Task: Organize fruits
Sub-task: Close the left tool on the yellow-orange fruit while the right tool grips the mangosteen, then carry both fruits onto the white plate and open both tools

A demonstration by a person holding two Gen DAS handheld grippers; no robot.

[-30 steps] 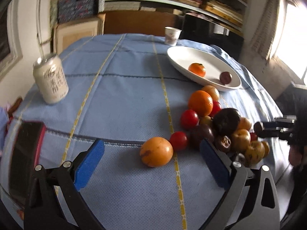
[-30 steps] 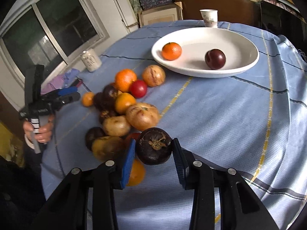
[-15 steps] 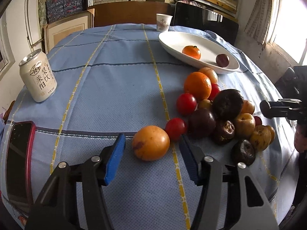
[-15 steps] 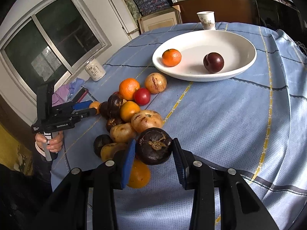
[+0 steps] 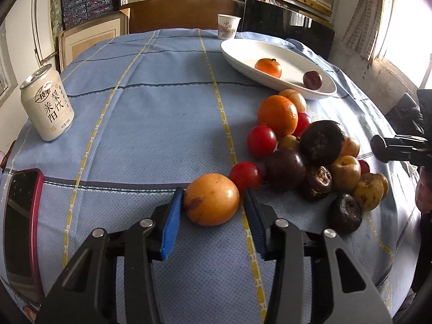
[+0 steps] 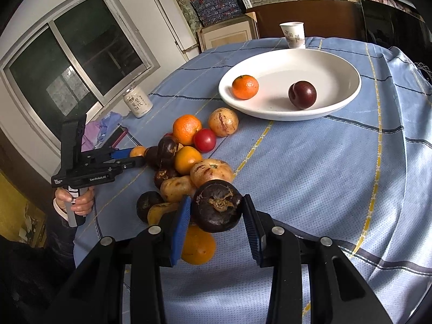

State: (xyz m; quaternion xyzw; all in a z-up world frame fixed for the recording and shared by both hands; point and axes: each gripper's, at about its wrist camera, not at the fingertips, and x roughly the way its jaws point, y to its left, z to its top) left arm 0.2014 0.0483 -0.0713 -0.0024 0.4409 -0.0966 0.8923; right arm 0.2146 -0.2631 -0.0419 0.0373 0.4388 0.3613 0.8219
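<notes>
A smooth yellow-orange fruit (image 5: 212,202) lies on the blue tablecloth between the jaws of my left gripper (image 5: 213,191). These jaws are closing: the left pad touches the fruit and a thin gap shows at the right pad. My right gripper (image 6: 217,199) is shut on a dark mangosteen (image 6: 218,210), held just above the fruit pile (image 6: 186,162). The white plate (image 6: 337,73) at the back holds a tangerine (image 6: 245,87) and a dark plum (image 6: 302,94). In the right wrist view, a hand holds the left gripper (image 6: 129,162) at the pile's far side.
A drink can (image 5: 47,105) stands at the left and a red-edged phone (image 5: 21,224) lies by the near left edge. A paper cup (image 5: 228,27) stands behind the plate (image 5: 243,54). Tomatoes, oranges and dark fruits (image 5: 310,156) crowd the right side, with shelves and boxes behind.
My left gripper's jaws have come in from wide open to just around the yellow-orange fruit. The right gripper has kept its hold on the mangosteen.
</notes>
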